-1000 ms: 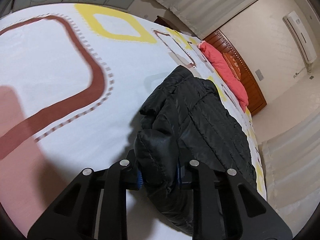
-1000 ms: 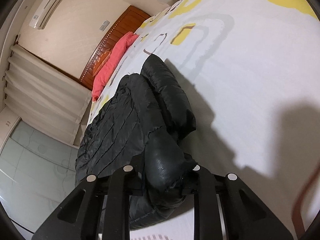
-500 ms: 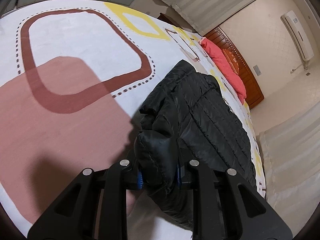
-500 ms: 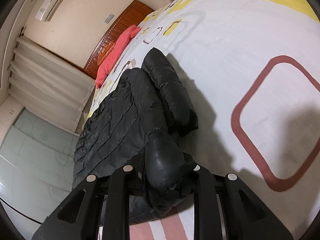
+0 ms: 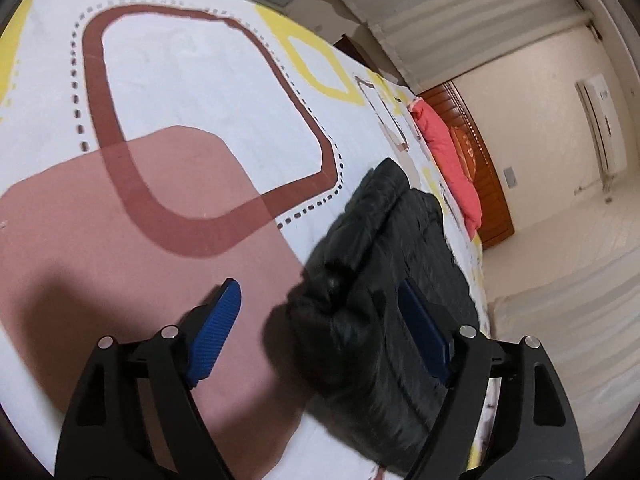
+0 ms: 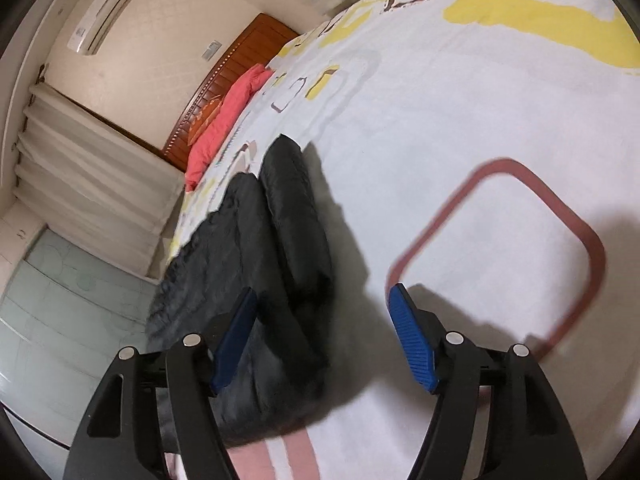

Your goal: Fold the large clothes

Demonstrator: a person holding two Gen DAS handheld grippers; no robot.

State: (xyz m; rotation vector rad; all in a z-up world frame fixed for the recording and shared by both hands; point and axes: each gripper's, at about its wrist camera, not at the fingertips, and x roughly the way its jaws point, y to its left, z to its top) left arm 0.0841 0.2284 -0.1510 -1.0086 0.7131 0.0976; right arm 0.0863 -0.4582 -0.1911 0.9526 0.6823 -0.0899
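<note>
A black quilted puffer jacket (image 5: pixel 384 280) lies bunched on the bed, stretching toward the headboard. My left gripper (image 5: pixel 320 292) is open, its blue pads on either side of the jacket's near end without touching it. In the right wrist view the jacket (image 6: pixel 260 248) lies left of centre with a rolled sleeve along its right side. My right gripper (image 6: pixel 322 294) is open and empty, its jaws spread over the jacket's near corner.
The bed sheet (image 5: pixel 200 100) is white with brown, pink and yellow shapes. A red pillow (image 5: pixel 448 152) lies by the wooden headboard (image 6: pixel 236 64). Curtains (image 6: pixel 92 184) hang past the bed's edge beside the jacket.
Both grippers were shut on the jacket's near end and have now opened, letting it drop onto the sheet. Both cameras have drawn back along the bed.
</note>
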